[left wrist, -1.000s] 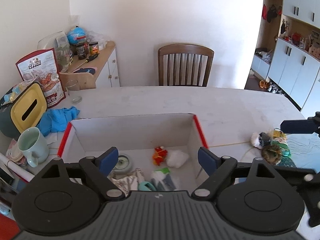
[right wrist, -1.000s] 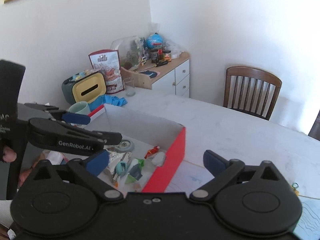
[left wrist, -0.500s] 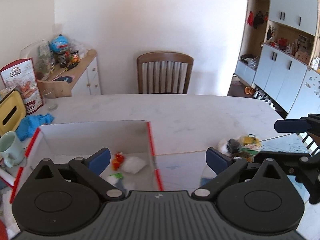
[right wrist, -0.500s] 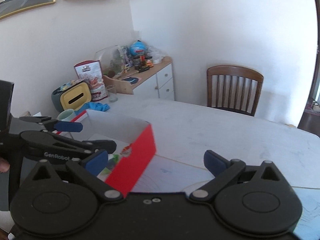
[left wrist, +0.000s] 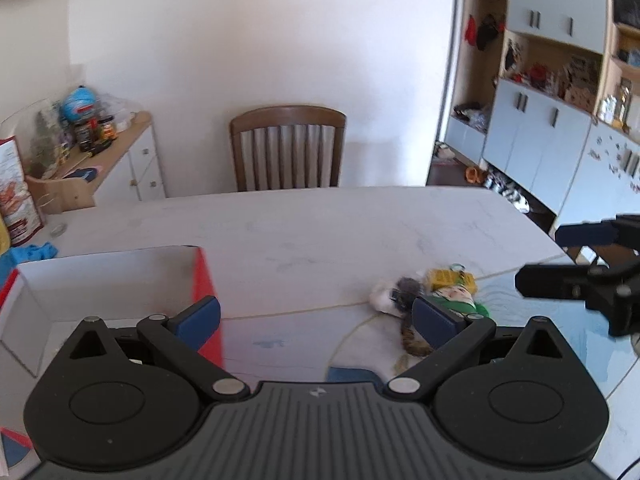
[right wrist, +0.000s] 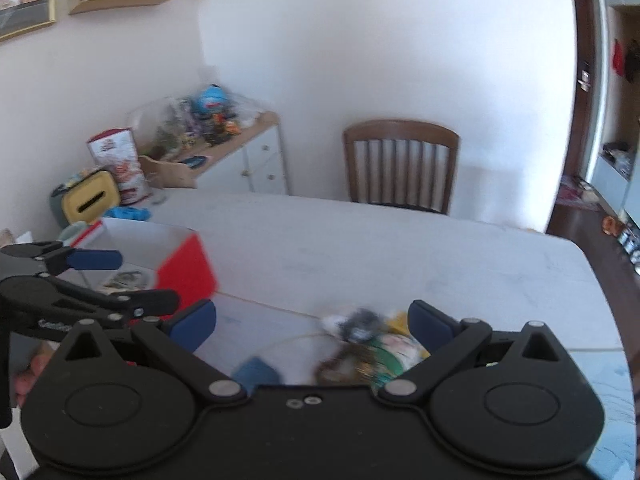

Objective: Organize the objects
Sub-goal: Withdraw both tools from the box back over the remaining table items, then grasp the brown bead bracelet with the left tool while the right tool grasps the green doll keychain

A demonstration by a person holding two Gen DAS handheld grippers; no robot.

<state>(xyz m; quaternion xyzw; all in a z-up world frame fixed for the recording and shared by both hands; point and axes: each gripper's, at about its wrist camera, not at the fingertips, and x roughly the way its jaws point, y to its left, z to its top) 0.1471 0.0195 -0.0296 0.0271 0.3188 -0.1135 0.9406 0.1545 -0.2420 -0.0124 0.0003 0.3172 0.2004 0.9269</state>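
both wide apart, left gripper (left wrist: 316, 320) and right gripper (right wrist: 312, 326), hovering above the toy pile (left wrist: 430, 294) (blurred), red-edged box (left wrist: 202, 280) alongside

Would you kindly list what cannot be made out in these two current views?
- Box contents: left wrist view, hidden by the left gripper.
- Pile of small items: right wrist view, motion-blurred, partly behind the right gripper.
- Blue object: left wrist view, cut off by the gripper body.
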